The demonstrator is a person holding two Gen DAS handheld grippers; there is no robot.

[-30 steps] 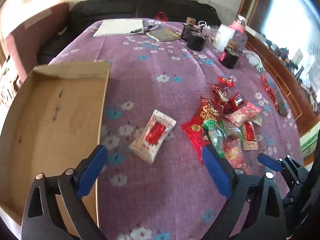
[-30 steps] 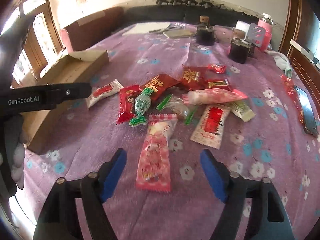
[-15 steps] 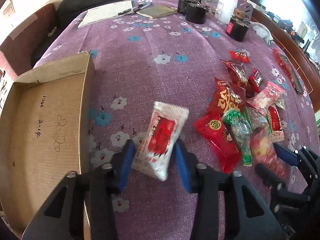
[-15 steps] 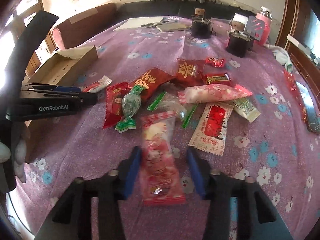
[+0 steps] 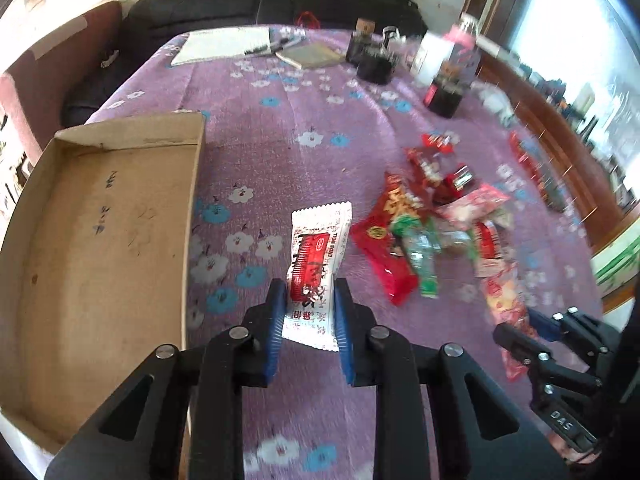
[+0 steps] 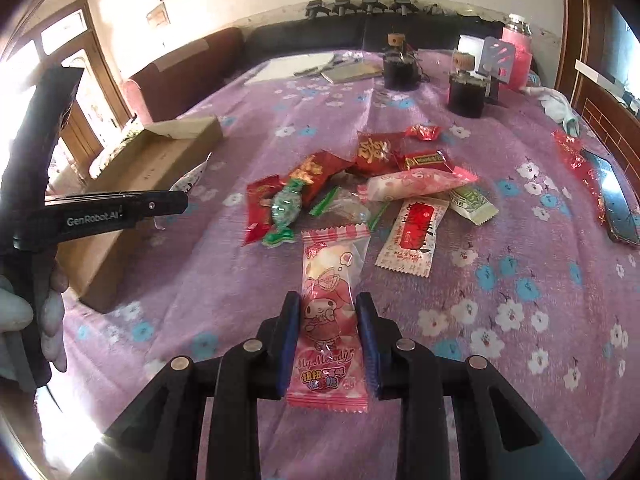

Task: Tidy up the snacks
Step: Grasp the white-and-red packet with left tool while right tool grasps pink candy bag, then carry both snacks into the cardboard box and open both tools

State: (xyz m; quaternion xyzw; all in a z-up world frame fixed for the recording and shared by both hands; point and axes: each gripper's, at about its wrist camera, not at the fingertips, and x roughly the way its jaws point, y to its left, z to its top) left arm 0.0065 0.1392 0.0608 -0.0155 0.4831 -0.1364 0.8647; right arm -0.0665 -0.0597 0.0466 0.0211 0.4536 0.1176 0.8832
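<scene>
L gripper (image 5: 310,312): jaws closing, blue pads pressed on both sides of white/red snack packet (image 5: 318,258); packet upright between pads, lower end at the tablecloth.
R gripper (image 6: 328,332): jaws closing, pads clamped on pink My Melody packet (image 6: 330,308); packet points away from cam, top end toward the pile.
Snack pile (image 6: 360,184): loose red, green, white wrappers on purple floral tablecloth (image 6: 520,280), mid-table, right of L gripper.
Cardboard box (image 5: 100,240): open, nothing inside, left of L gripper, near table edge.
Phone (image 6: 618,204): far right, flat on cloth.
Dark jars (image 6: 466,92): back of table, well apart from snacks.
</scene>
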